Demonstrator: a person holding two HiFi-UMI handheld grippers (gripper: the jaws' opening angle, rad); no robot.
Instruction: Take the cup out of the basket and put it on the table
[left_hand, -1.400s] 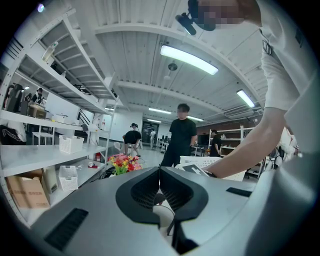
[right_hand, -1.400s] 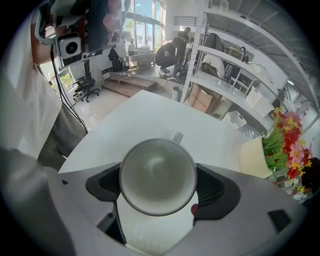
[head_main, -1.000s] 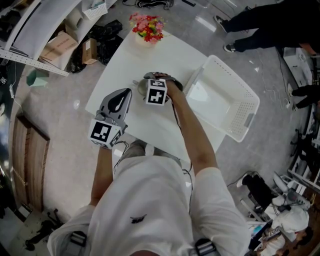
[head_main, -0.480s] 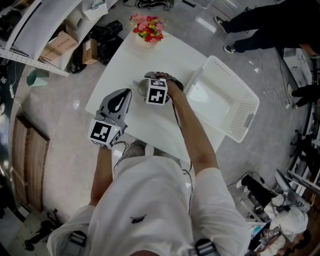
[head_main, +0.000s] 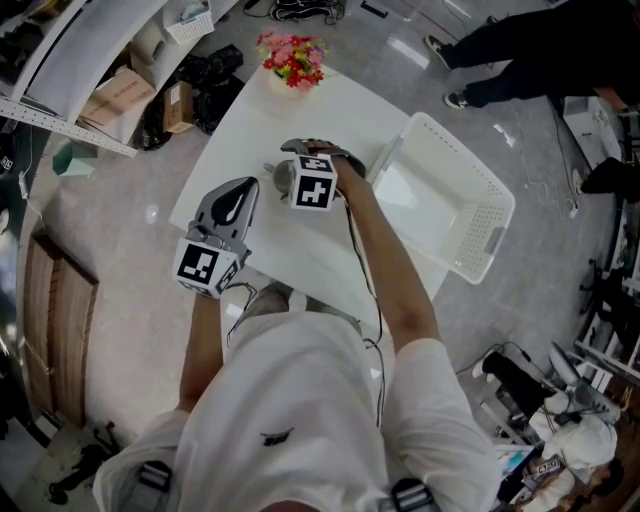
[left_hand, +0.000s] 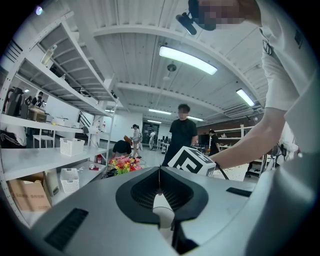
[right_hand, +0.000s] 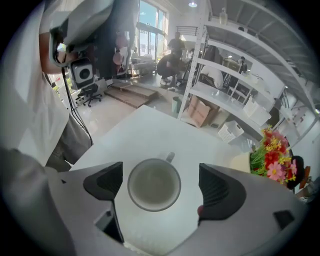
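The cup (right_hand: 153, 183) is set upright on the counter (right_hand: 145, 130), untouched between the wide, just-opened jaws of the right tongs (right_hand: 161, 187), while the left tongs (left_hand: 160, 189) are shut on nothing; the cup could be clipped and toppled if those open jaws are drawn off sideways.

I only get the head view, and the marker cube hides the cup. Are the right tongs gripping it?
Observer: No. In the right gripper view the right tongs have just been opening; the cup sits between the pads, touched by neither.
Operator: Is it standing properly?
Observer: Upright on the table, mouth up, empty.
Operator: And the left tongs?
Observer: The left tongs are shut, holding nothing.
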